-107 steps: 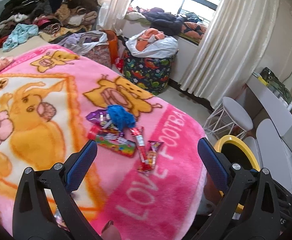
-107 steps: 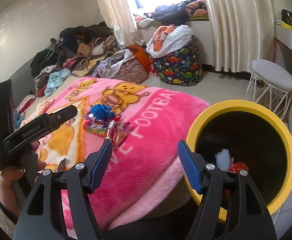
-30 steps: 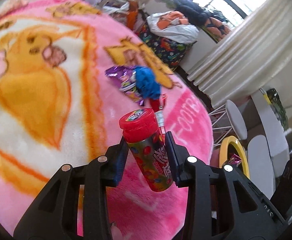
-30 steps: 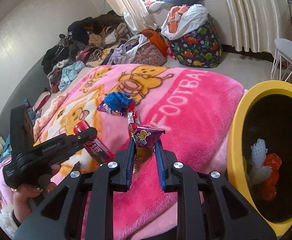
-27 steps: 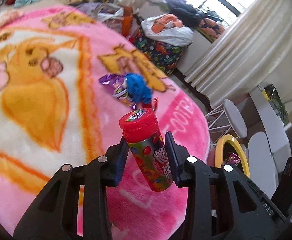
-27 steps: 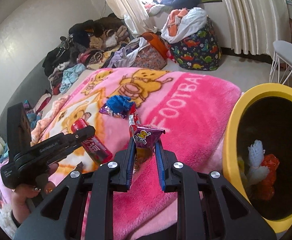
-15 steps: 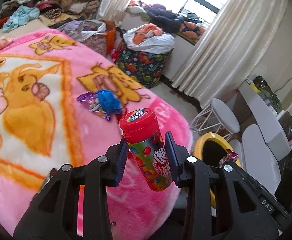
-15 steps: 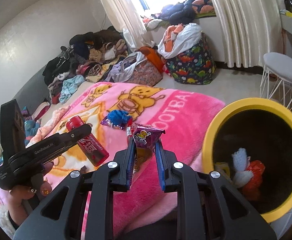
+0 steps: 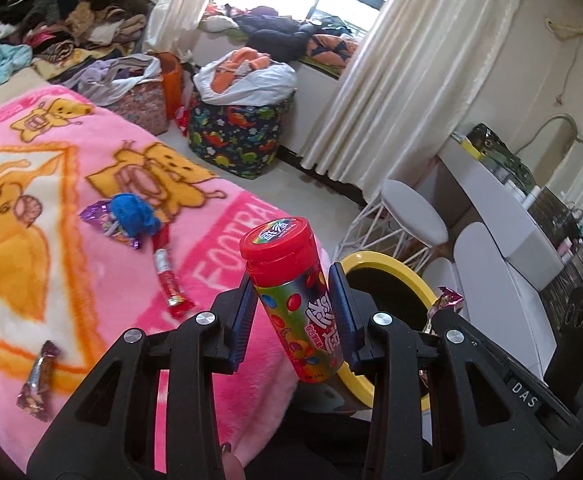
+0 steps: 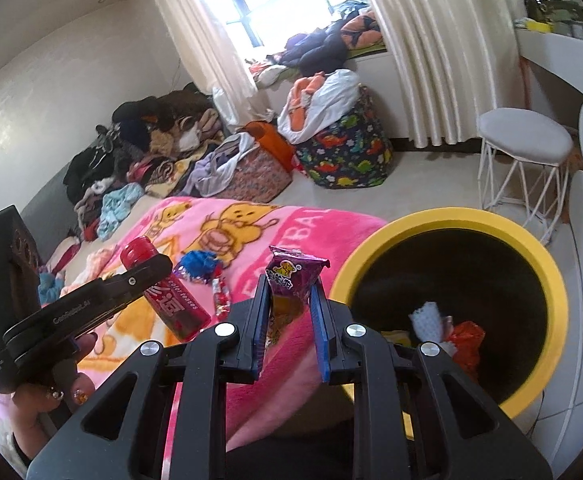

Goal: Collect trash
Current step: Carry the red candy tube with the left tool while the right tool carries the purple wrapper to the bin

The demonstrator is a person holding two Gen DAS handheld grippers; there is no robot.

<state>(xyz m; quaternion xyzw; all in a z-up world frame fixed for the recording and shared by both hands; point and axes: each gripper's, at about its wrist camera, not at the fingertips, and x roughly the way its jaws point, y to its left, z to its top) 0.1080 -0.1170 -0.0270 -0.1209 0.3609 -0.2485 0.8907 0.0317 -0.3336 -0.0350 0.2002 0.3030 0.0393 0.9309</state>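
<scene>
The left tool (image 9: 293, 312) is clamped on a candy tube (image 9: 291, 296) with a red cap, held tilted above the near edge of the pink blanket (image 9: 103, 248); the right wrist view shows the same tube (image 10: 163, 292) from the side, sticking out of the left tool (image 10: 131, 280) at about 9 o'clock, with the person's hand (image 10: 43, 396) and painted nails gripping the handle, which the left view does not show. The right tool (image 10: 289, 316) is pinched on a purple snack wrapper (image 10: 291, 280) held upright, just left of the yellow-rimmed trash bin (image 10: 443, 220). Only the right view looks into the bin, where a white scrap (image 10: 425, 316) and a red wrapper (image 10: 465, 338) lie on the dark bottom; in the left view the bin (image 9: 383, 260) appears at 3 o'clock as a partial yellow rim, with the purple wrapper (image 9: 445, 304) peeking over the right tool's body. The left view alone shows what lies on the blanket in full: a blue crumpled piece (image 9: 133, 216) on a purple foil wrapper (image 9: 99, 216) at 10 o'clock, a red stick packet (image 9: 169, 276) below it, and a small wrapped candy (image 9: 37, 380) at 8 o'clock. Both views show a white stool (image 10: 523, 140) and a dinosaur-print laundry bag (image 9: 237, 136) on the floor beyond the bed.
</scene>
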